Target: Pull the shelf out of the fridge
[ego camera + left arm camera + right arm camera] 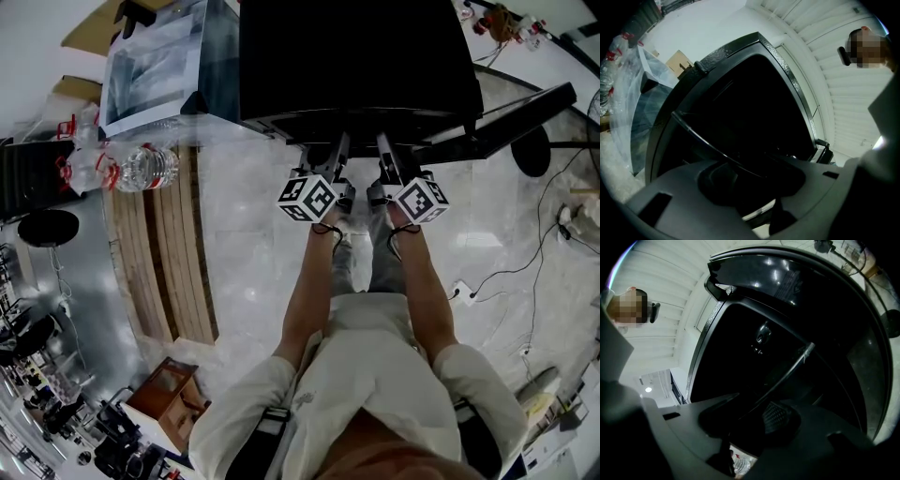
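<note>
A black fridge (356, 56) stands open in front of me, its door (511, 112) swung out to the right. Both grippers reach level into its dark opening. The shelf (705, 140) shows as a thin, glassy front edge that runs slantwise into the jaws of my left gripper (752, 185). In the right gripper view the same edge of the shelf (790, 371) runs down into my right gripper (750, 427). Both pairs of jaws stand closed on that edge. In the head view the left gripper (336, 142) and right gripper (384, 141) sit side by side at the fridge front.
A wooden pallet (159, 253) lies on the floor at the left, with wrapped water bottles (131, 169) and a clear box (155, 66) beside the fridge. Cables and a power strip (461, 292) trail on the right. A brown box (164, 389) sits near my feet.
</note>
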Demonstrator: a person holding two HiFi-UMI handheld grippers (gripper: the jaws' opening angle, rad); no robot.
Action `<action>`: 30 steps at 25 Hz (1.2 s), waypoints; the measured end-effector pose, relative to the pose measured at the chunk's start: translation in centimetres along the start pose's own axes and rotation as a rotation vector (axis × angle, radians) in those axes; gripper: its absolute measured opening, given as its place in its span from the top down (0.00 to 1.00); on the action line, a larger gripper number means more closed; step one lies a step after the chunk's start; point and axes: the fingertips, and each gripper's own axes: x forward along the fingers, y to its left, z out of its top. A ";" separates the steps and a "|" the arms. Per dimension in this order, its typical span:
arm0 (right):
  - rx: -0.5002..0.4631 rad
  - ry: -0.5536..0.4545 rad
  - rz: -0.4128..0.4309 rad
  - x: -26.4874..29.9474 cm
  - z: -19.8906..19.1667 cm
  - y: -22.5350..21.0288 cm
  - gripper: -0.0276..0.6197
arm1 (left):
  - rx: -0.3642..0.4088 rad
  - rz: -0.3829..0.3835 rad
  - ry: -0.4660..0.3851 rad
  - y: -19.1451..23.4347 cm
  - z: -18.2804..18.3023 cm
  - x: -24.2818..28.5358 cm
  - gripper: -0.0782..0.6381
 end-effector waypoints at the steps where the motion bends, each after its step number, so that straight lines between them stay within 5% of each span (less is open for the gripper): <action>1: 0.001 -0.001 0.001 -0.1 0.0 0.1 0.76 | 0.000 -0.002 0.000 -0.1 0.0 -0.2 0.65; 30: 0.012 -0.025 0.029 -6.1 -1.3 3.5 0.77 | 0.019 -0.045 0.007 -3.1 -0.8 -5.9 0.65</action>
